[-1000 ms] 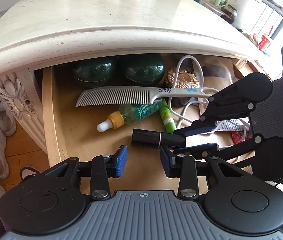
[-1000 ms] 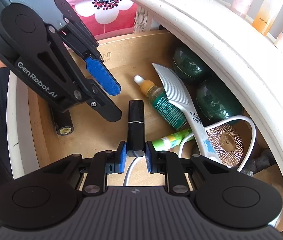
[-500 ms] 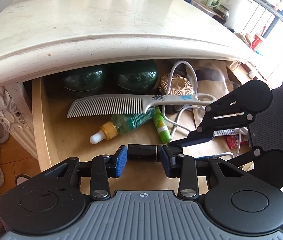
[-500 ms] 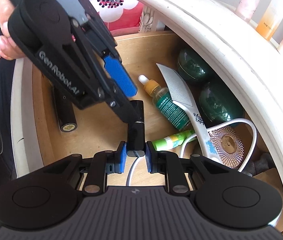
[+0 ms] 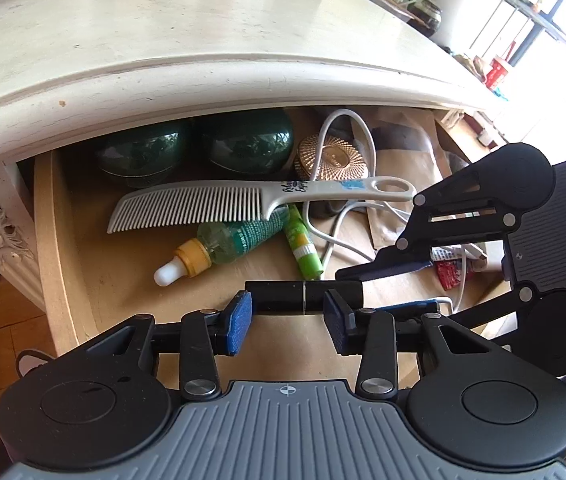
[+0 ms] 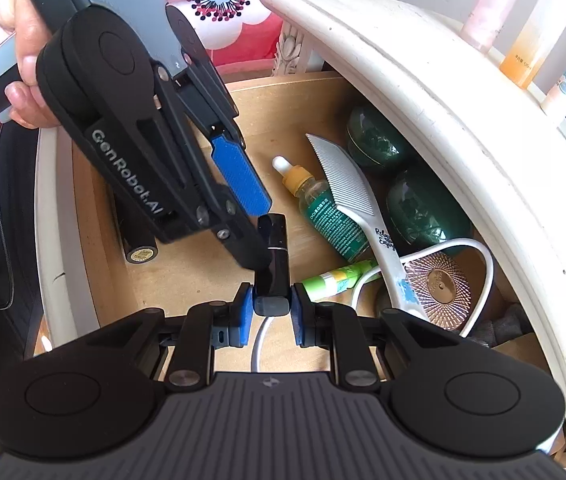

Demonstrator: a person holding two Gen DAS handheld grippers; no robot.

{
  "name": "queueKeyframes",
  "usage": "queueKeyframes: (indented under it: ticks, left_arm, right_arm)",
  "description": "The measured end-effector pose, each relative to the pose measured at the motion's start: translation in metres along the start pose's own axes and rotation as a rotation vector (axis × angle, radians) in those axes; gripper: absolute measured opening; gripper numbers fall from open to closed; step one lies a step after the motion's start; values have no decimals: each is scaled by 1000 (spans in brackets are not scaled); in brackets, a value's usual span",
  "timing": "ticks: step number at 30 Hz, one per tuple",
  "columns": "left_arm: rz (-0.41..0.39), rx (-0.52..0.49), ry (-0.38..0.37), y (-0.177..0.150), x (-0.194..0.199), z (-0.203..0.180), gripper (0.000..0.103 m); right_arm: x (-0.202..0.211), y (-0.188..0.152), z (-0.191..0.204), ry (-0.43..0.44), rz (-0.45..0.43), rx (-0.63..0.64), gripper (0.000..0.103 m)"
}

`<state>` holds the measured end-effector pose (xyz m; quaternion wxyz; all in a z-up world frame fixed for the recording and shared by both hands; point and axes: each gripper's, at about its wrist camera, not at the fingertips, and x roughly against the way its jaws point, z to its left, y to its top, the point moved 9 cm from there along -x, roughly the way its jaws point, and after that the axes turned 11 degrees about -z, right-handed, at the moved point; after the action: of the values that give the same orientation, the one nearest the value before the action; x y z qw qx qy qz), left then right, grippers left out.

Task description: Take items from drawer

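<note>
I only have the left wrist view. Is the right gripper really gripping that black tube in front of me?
Observer: Yes. The right wrist view shows the right gripper with its jaws shut on the grey end of the black tube.
Operator: Anything in the drawer that I'm missing?
Observer: A second black cylinder lies near the drawer's white edge, partly hidden behind the left gripper.
Operator: Is my left gripper holding the tube?
Observer: Not clamped. Its jaws have just been opening. From the right wrist view the tube's far end sits at their tips, below one blue pad.
</note>
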<state>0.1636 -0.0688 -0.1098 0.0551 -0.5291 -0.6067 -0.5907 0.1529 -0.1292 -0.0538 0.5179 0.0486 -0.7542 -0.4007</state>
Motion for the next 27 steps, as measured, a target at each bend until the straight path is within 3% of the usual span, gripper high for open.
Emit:
queueKeyframes:
  ticks: [6, 12, 16, 27]
  left_arm:
    - [-1, 21, -15, -1, 1, 2, 43]
    - [-32, 28, 84, 3, 6, 17, 42]
    - [-18, -6, 121, 1, 3, 14, 33]
    - [27, -111, 156, -3, -6, 5, 31]
  right_arm:
    - [4, 0, -1, -8, -7, -6, 20]
    - [5, 0, -1, -7, -8, -3, 20]
    - [6, 0, 0, -7, -9, -1, 20]
    - [13, 8, 8, -3, -24, 41, 20]
